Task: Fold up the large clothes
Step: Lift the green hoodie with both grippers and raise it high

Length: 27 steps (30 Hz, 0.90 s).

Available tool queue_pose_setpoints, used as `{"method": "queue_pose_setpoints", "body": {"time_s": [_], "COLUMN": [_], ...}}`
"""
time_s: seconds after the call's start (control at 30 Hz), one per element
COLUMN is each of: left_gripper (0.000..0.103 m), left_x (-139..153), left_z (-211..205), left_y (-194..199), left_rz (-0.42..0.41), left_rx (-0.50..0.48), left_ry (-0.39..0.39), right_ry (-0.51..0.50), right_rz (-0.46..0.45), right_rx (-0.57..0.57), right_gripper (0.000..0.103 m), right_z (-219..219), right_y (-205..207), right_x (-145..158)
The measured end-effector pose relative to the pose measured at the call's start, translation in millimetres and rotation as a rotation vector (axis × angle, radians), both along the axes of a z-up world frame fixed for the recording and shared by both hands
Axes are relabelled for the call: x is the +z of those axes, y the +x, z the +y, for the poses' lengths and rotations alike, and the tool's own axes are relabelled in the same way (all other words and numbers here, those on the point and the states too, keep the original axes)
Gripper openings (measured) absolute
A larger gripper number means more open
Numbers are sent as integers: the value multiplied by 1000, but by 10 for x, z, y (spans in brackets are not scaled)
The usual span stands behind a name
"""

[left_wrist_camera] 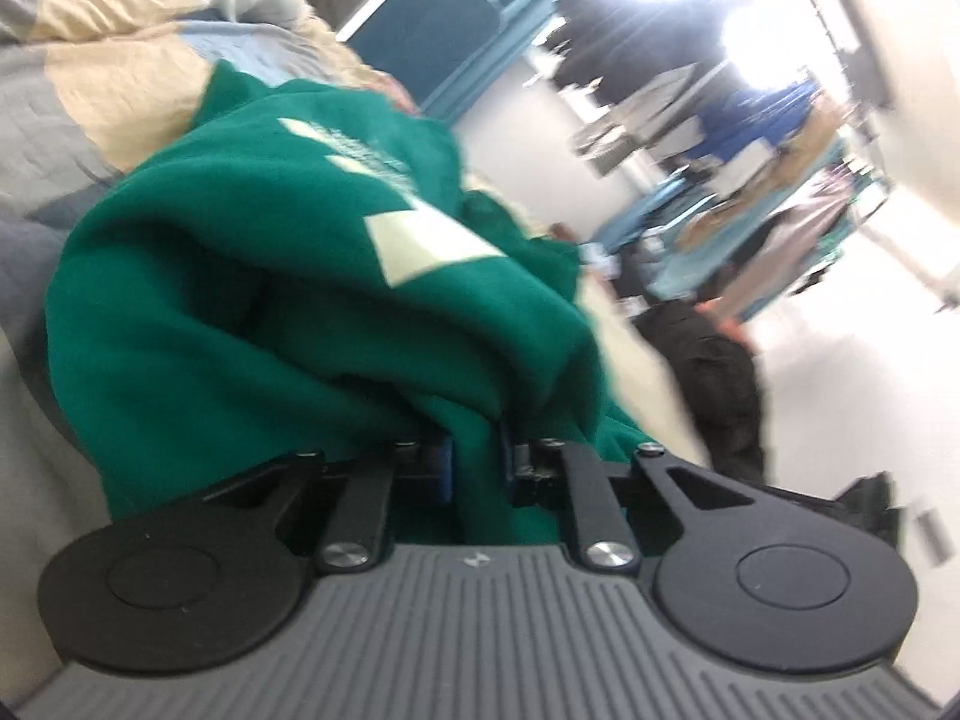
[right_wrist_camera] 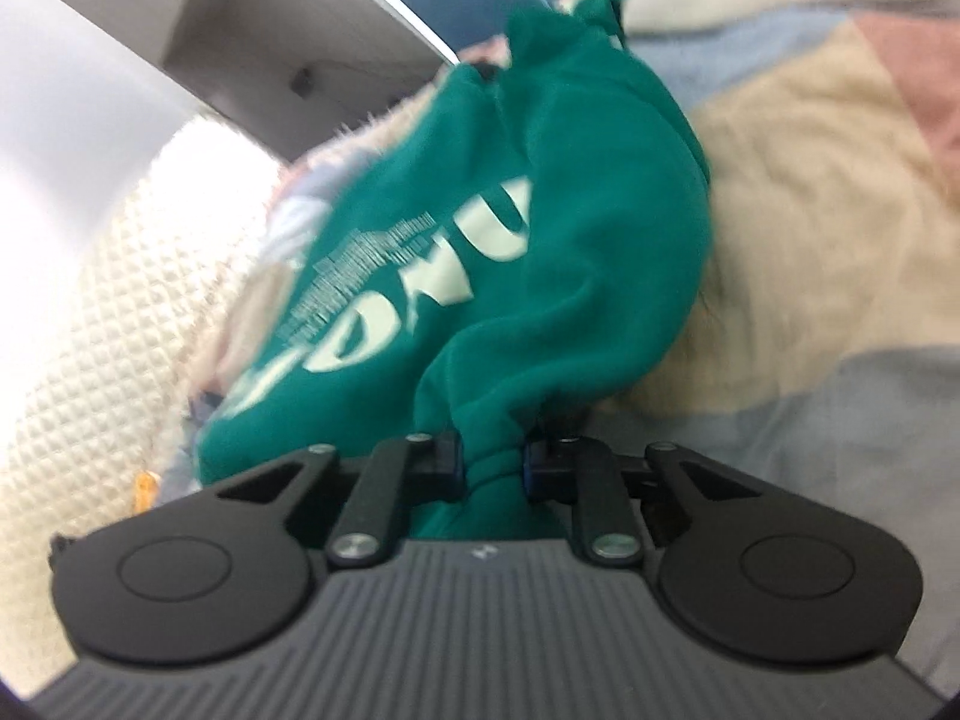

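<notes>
The left gripper [left_wrist_camera: 478, 462] pinches a fold of the green sweatshirt [left_wrist_camera: 270, 312] — bunched over a seemingly quilted, patchwork bedcover [left_wrist_camera: 90, 78].

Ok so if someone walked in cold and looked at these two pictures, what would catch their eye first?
The bright green sweatshirt with pale lettering, bunched up and filling the middle of both wrist views. Next, each gripper's jaws are pinched on a fold of it: the left gripper and the right gripper, low in their views. Behind it lies a pastel patchwork quilt, and the left view's right side shows a blurred, cluttered room.
</notes>
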<state>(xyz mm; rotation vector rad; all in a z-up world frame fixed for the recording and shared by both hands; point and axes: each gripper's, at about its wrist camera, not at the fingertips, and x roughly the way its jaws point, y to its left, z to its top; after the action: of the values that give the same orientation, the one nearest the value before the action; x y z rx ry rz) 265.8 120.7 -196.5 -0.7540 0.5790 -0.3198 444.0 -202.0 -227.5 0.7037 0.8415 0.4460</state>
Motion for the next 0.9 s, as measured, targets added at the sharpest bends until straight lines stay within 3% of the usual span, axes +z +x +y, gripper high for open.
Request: {"method": "queue_pose_setpoints", "body": {"time_s": [0.13, 0.27, 0.33, 0.4, 0.47, 0.6, 0.63, 0.73, 0.77, 0.8, 0.83, 0.9], "left_gripper": [12, 14, 32, 60, 65, 68, 68, 64, 50, 31, 26, 10], "left_x": [36, -101, -208, -272, -300, -401, -418, -448, -446, -442, -426, -344], "left_z": [52, 7, -21, -53, -78, -88, -100, -155, -179, -193, -199, -209], "left_y": [-114, 37, 150, 222, 283, 426, 457, 508, 511, 524, 523, 485], "left_rz": [-31, 48, 112, 138, 137, 159, 161, 150, 140, 132, 128, 98], "left_rx": [-57, -40, -41, -33, -33, -23, -21, -23, -27, -29, -25, -9], "left_ry": [-113, -72, -54, -28, -13, -19, -15, -12, -16, -13, -8, -14], "right_ry": [39, 55, 39, 3, -25, -72, -95, -100, -93, -87, -95, -131], "right_rz": [-90, -95, -56, -30, -12, 49, 64, 78, 82, 78, 68, 27], "right_rx": [-56, -90, -90, -67, -50, -36, -36, -26, -17, -1, 14, 27], "right_gripper": [18, 18, 19, 21, 27, 57, 58, 55, 52, 36, 26, 21], "right_z": [-180, -310, -282, -202, -167, -99, -86, -72, -58, -39, -8, 44], "right_y": [-182, -269, -240, -167, -139, -68, -50, -13, -1, -2, -1, -35], "right_x": [256, 295, 242, 192, 136, -40, -82, -179, -199, -209, -197, -133]}}
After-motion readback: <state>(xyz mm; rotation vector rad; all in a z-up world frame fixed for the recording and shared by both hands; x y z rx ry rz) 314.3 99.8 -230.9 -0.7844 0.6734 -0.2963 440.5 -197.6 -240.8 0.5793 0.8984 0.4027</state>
